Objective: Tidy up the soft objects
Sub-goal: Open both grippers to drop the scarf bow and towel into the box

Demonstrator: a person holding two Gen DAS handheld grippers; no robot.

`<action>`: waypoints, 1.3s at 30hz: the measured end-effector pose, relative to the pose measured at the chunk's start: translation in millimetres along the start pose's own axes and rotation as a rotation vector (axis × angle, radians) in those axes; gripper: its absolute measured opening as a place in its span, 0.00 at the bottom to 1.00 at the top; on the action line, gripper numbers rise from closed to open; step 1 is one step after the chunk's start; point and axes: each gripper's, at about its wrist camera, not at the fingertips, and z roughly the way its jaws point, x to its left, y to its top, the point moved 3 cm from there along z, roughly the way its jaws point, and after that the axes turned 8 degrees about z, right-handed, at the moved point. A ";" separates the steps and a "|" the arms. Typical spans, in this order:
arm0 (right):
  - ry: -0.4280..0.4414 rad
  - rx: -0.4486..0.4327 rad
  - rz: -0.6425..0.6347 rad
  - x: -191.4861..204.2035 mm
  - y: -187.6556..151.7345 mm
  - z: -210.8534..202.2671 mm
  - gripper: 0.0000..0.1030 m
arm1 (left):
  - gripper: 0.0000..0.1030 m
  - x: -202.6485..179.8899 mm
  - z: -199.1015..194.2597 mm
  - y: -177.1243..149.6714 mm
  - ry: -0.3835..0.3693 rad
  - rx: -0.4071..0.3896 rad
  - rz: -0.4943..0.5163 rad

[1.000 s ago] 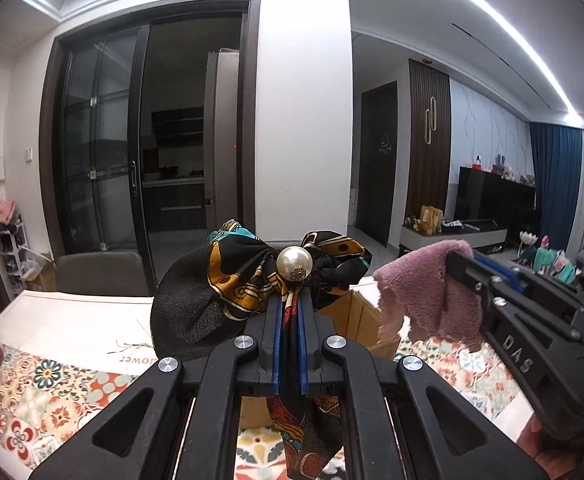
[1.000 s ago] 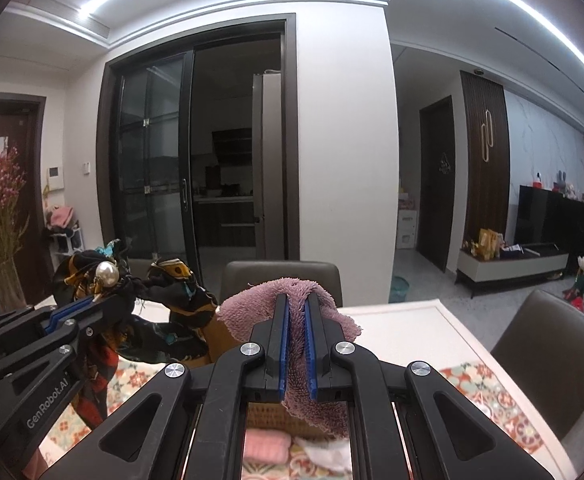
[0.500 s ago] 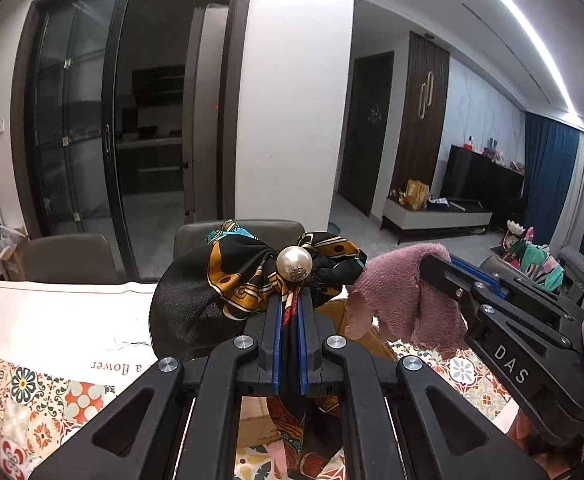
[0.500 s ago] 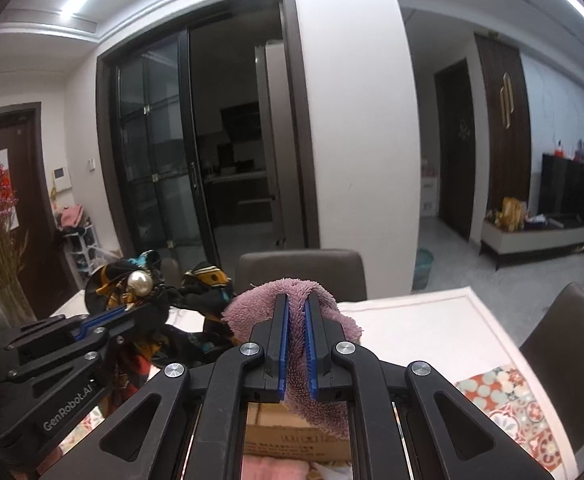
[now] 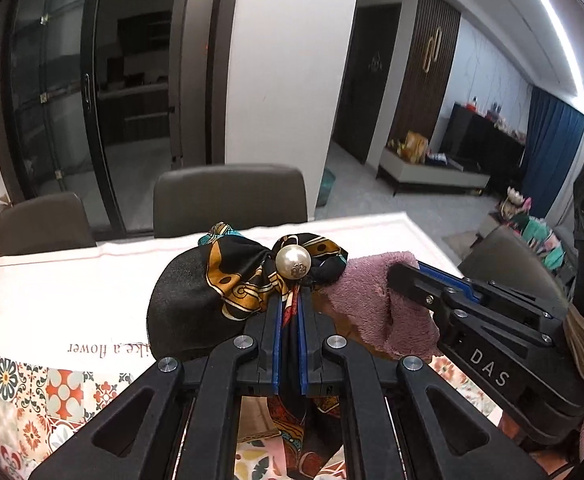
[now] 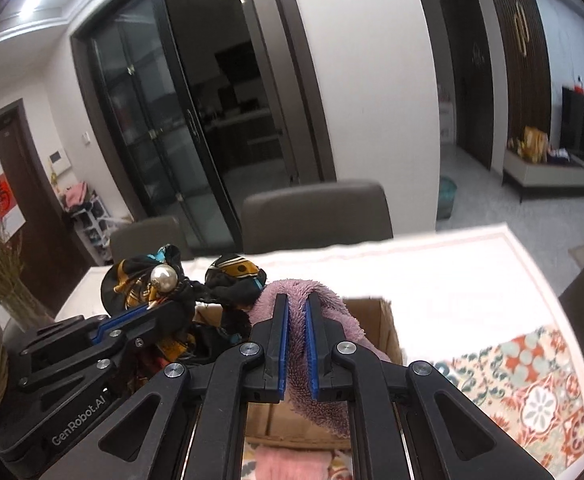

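Scarf (image 5: 227, 284) pinched between left fingers (image 5: 272, 320), towel (image 6: 324, 400) between right fingers (image 6: 281, 320).

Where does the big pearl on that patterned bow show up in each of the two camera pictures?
Left wrist view: the pearl sits centre, just above the left gripper, which pinches the bow.
Right wrist view: the pearl is at left, above the same gripper.
Shared landmark: the purple towel, held beside the bow.
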 end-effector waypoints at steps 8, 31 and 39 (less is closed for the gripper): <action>-0.017 0.156 0.042 -21.0 -15.7 50.2 0.09 | 0.09 -0.1 42.6 -13.8 0.004 0.102 0.004; -0.135 0.177 -0.016 -23.6 -22.0 44.6 0.35 | 0.41 13.7 33.5 -31.9 0.150 0.131 0.015; -0.157 0.140 -0.039 -18.2 -31.9 3.5 0.37 | 0.52 6.6 -1.7 -45.0 0.165 0.095 0.007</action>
